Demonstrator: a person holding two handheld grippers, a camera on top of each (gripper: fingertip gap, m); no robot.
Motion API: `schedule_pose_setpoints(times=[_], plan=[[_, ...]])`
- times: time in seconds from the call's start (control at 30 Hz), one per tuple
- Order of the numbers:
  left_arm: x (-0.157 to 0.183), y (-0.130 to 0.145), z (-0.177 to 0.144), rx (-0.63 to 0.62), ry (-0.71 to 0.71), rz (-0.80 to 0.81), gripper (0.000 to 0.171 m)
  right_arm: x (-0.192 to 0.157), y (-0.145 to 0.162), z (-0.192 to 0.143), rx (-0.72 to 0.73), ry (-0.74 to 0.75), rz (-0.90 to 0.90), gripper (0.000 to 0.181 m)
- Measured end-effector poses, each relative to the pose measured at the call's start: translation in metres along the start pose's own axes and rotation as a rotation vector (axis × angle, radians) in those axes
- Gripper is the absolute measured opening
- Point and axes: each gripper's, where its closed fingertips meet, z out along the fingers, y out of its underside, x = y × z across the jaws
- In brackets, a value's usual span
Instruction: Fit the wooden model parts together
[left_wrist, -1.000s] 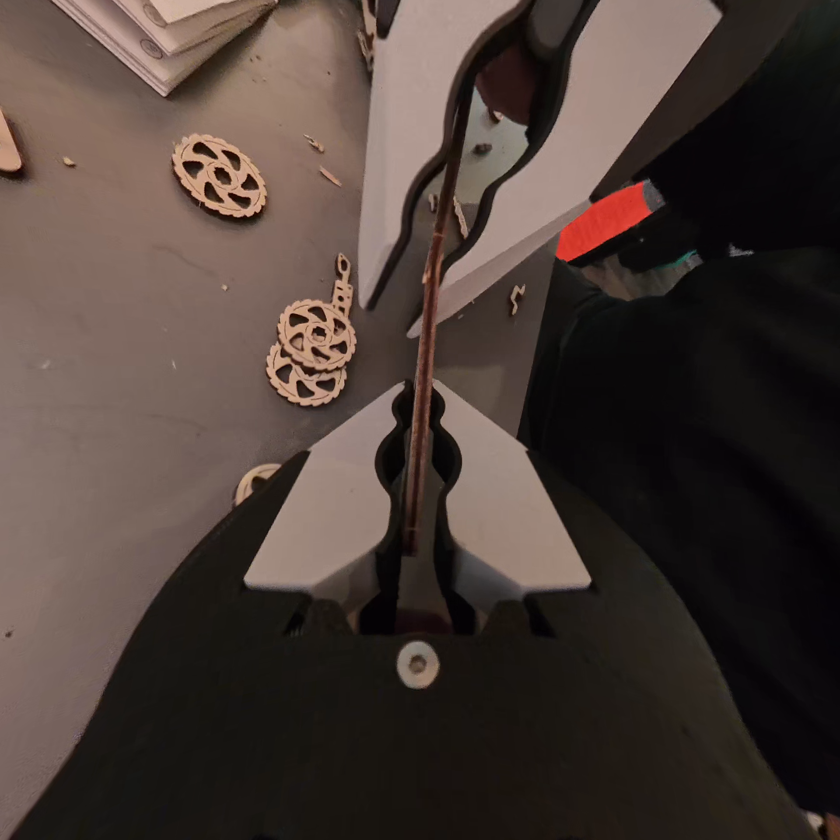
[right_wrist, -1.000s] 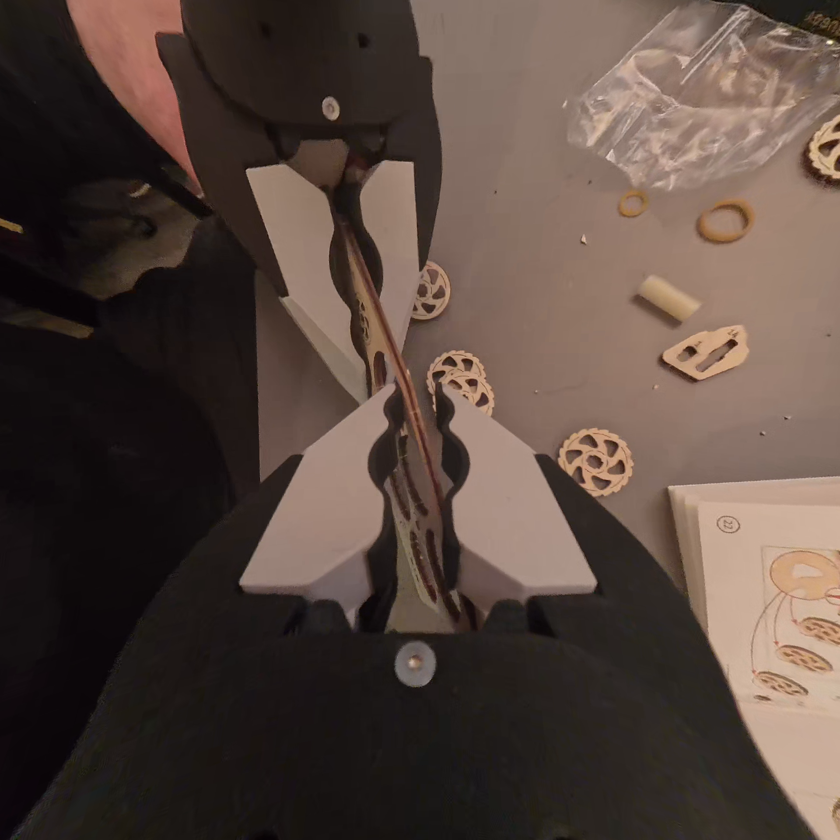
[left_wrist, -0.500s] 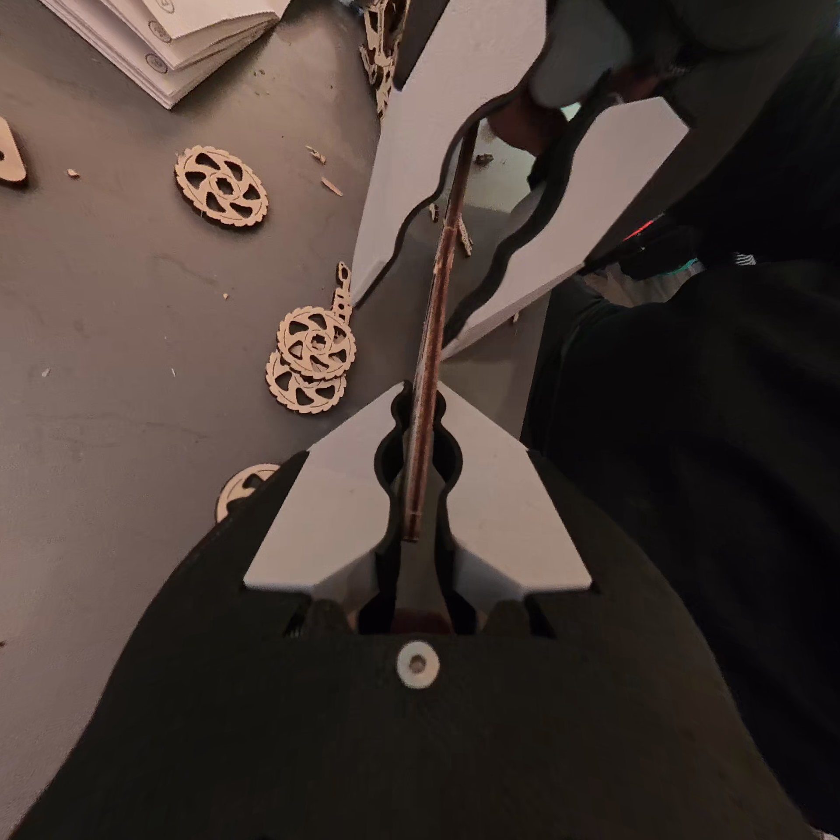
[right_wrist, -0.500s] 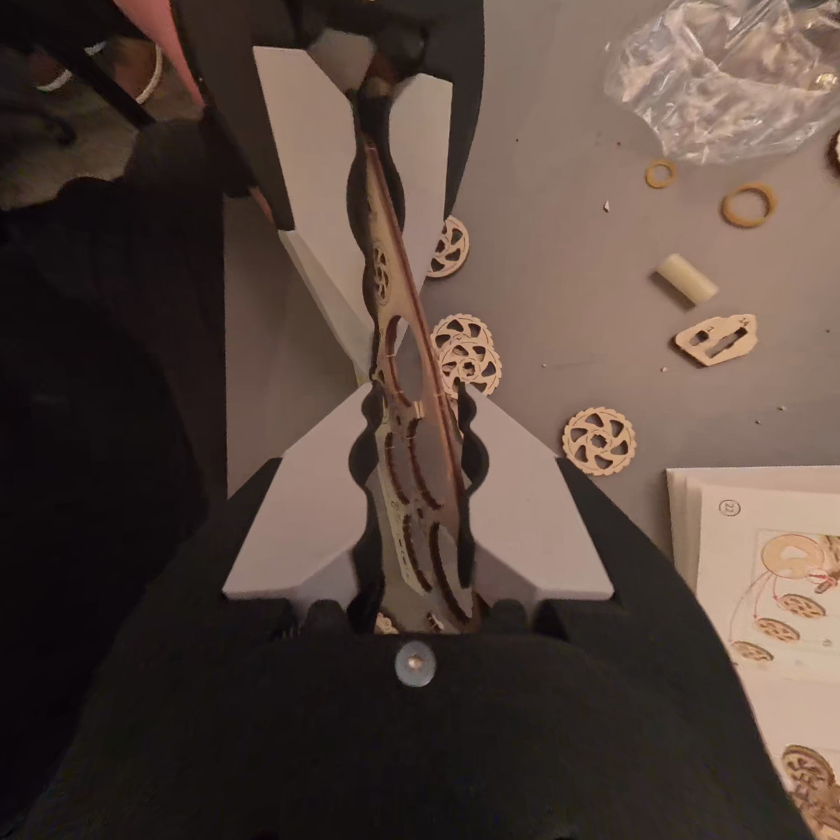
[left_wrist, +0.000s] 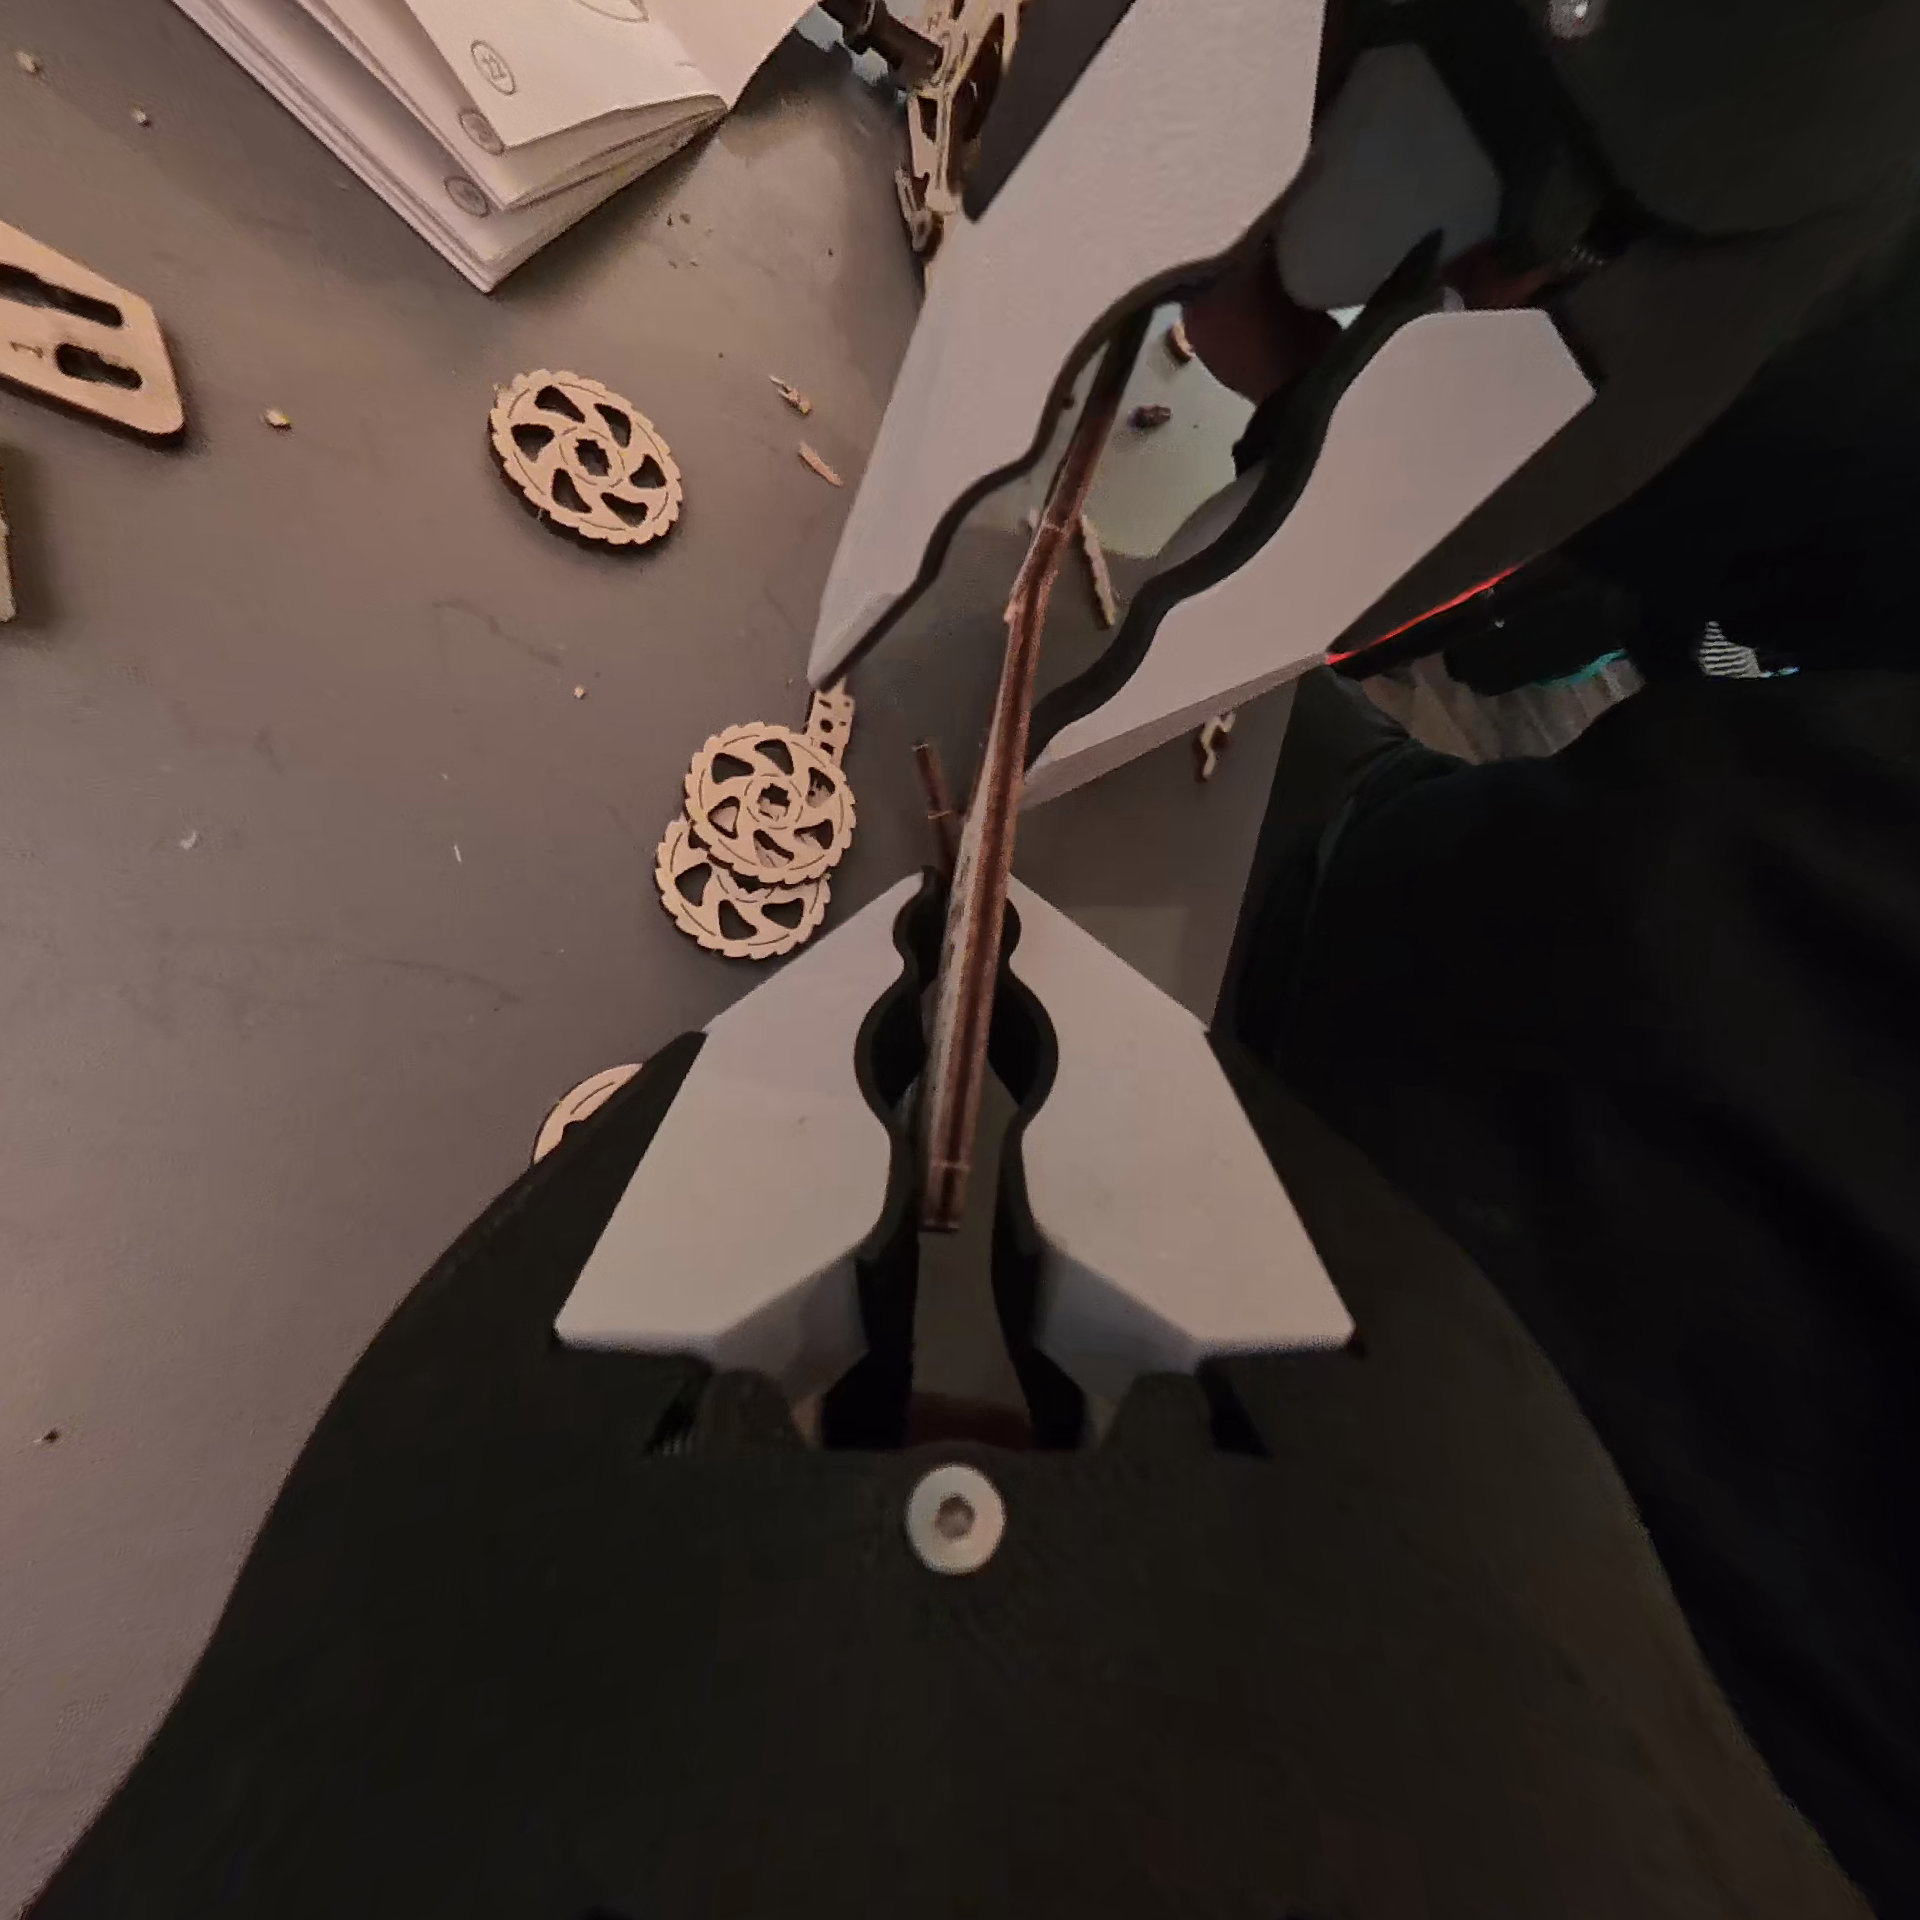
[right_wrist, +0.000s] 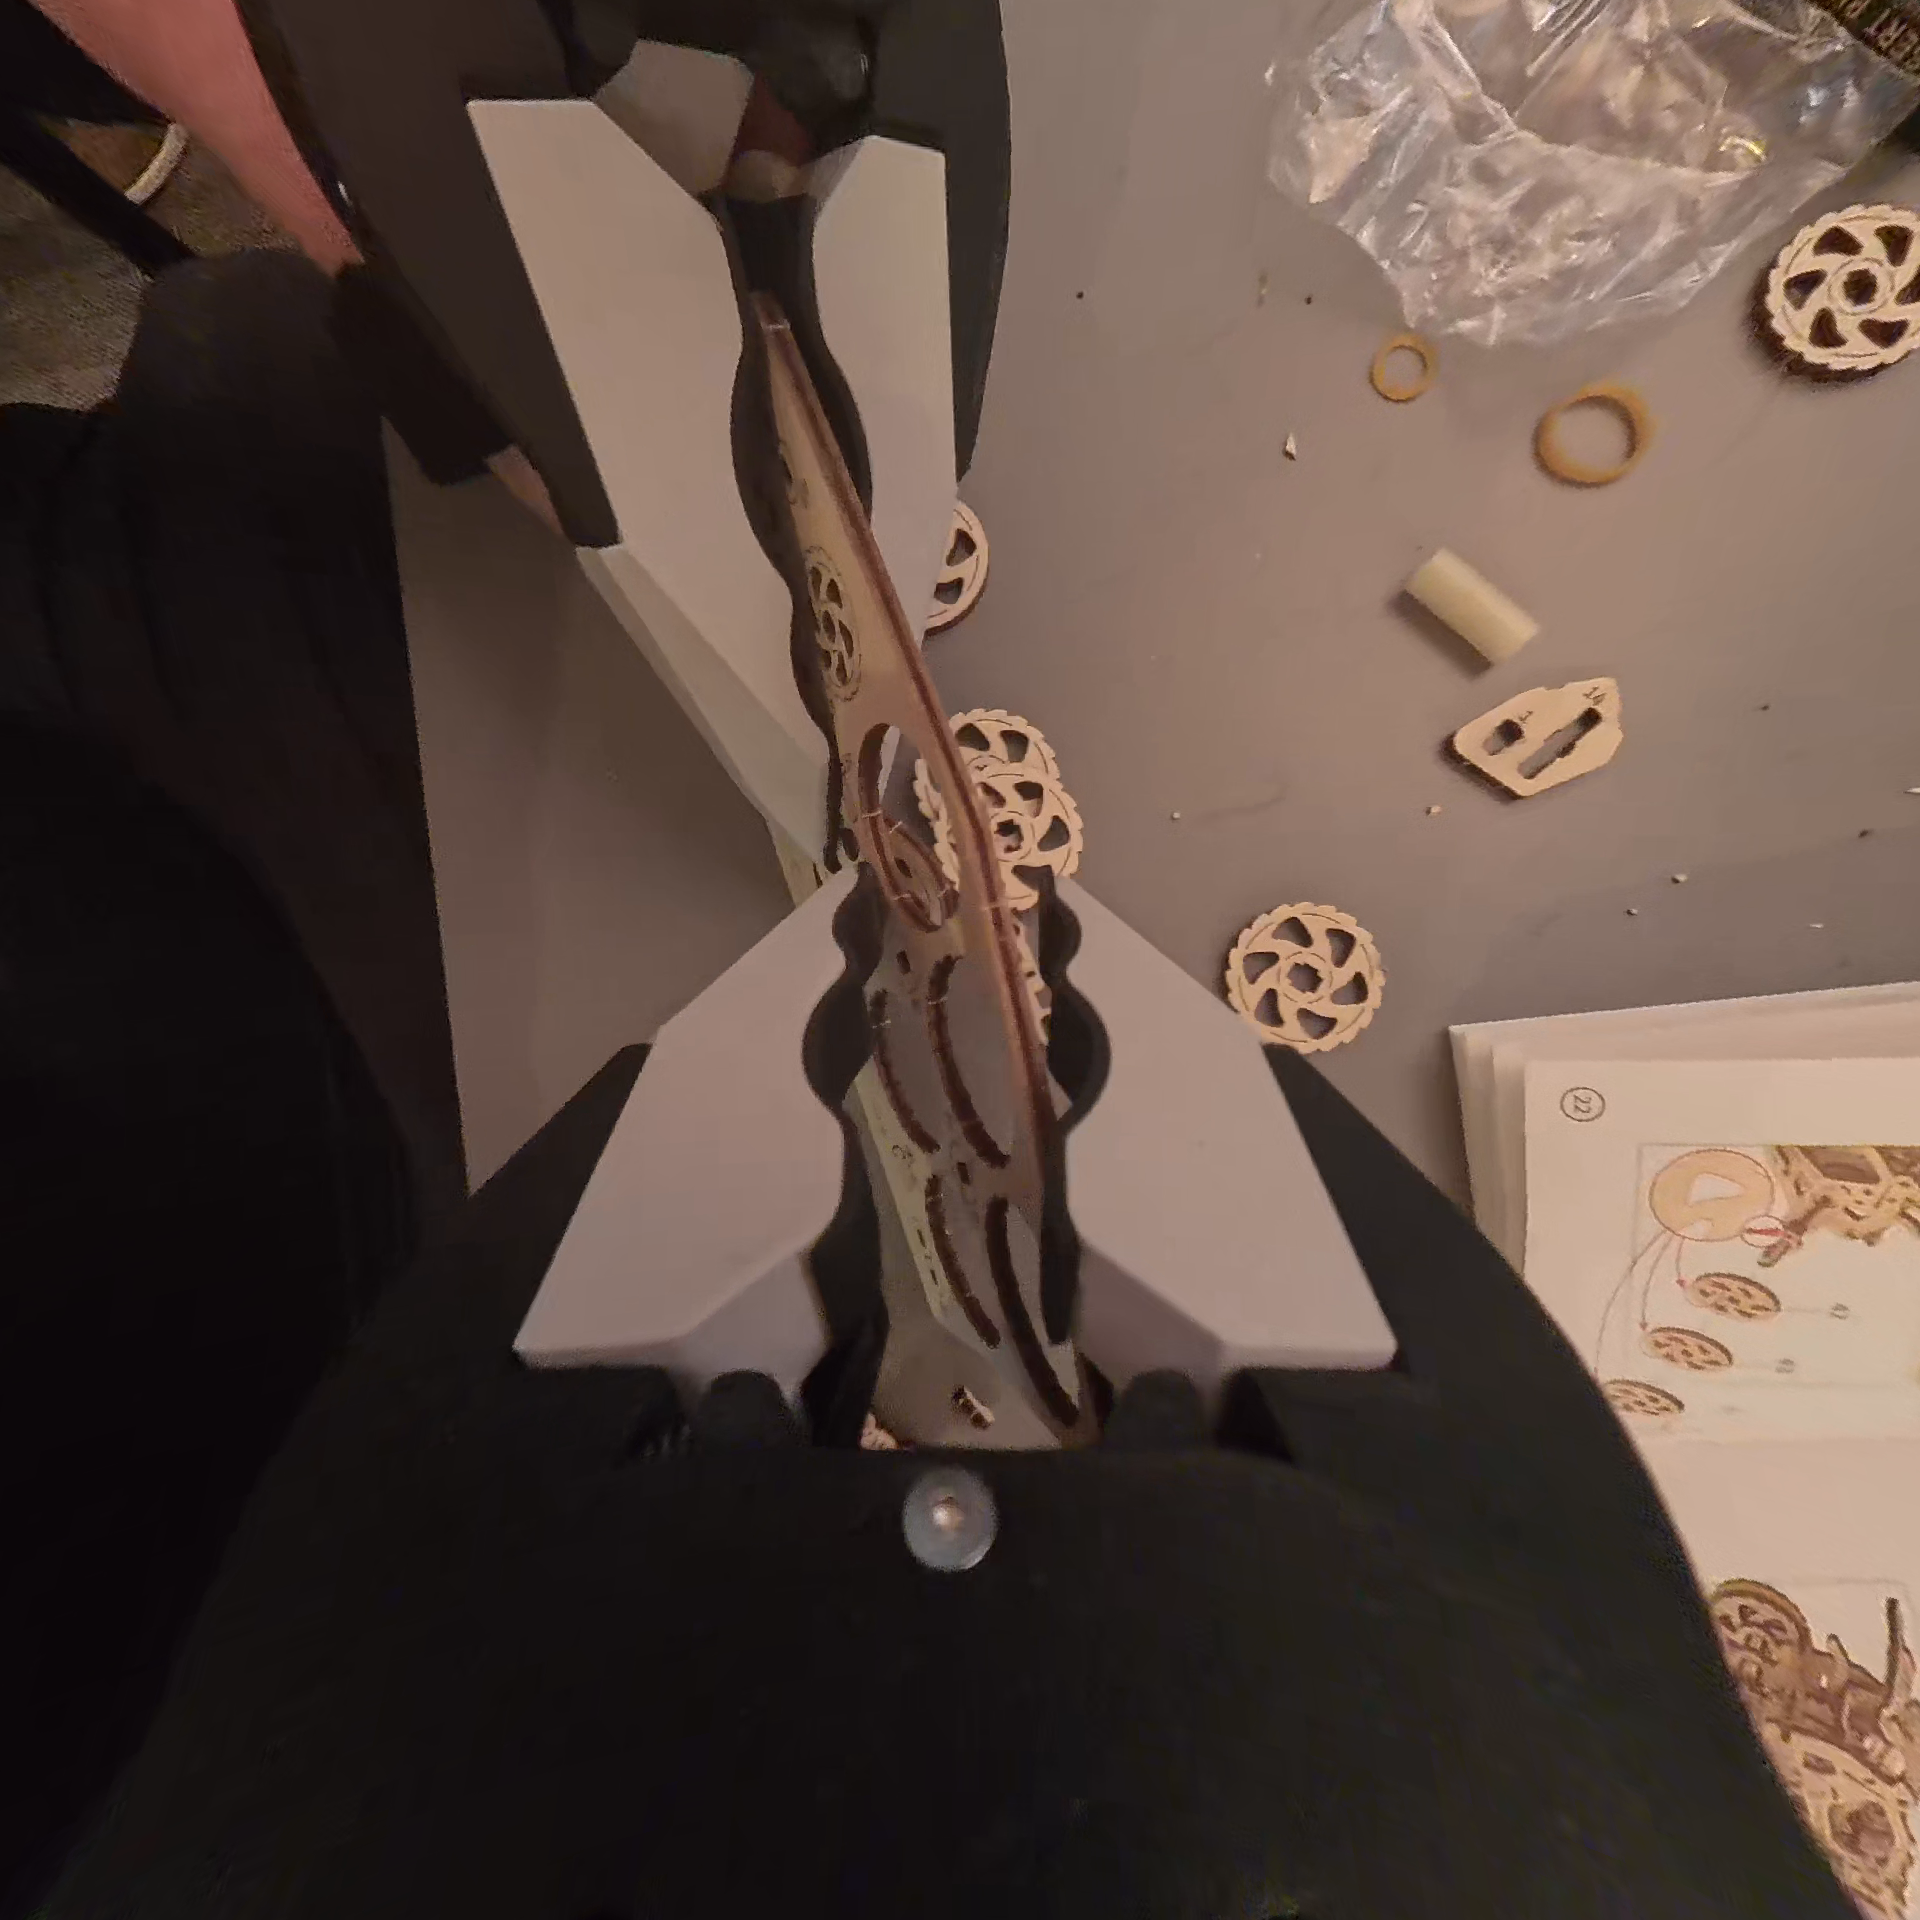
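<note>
Left gripper (left_wrist: 961, 914): closed tight on one end of the wooden sheet (right_wrist: 914, 1039).
Right gripper (right_wrist: 951, 914): spread wider, loosely around the sheet's other end.
Sheet: held edge-up above the grey table (right_wrist: 1247, 644), between both grippers.

Hobby assembly spot, likely a craft bench: grey worktop (right_wrist: 1195, 520) strewn with laser-cut wooden gears (left_wrist: 585, 457), wood splinters (left_wrist: 821, 464), open instruction booklet (right_wrist: 1714, 1247), crumpled clear plastic bag (right_wrist: 1538, 156)
</note>
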Motion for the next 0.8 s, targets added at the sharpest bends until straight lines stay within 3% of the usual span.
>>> schedule_pose_setpoints(times=[0.2,0.4,0.53,0.63,0.8], plan=[[0.003,0.0,0.003,0.004,0.013,-0.03,0.01,-0.008,0.004,-0.004,0.007,-0.032,0.012,0.031],[0.0,0.009,-0.007,-0.005,0.006,-0.048,0.028,-0.013,0.008,-0.006,0.012,-0.04,-0.021,0.019],[0.005,0.007,-0.017,0.055,0.041,-0.025,0.005,-0.014,0.013,-0.012,0.014,-0.092,0.018,0.02],[0.011,0.01,-0.01,0.032,0.062,-0.01,0.004,-0.019,-0.003,-0.02,0.07,-0.098,0.008,0.029],[0.014,0.009,-0.004,0.004,0.057,0.005,0.004,-0.022,-0.022,-0.018,0.112,-0.105,0.018,0.012]])
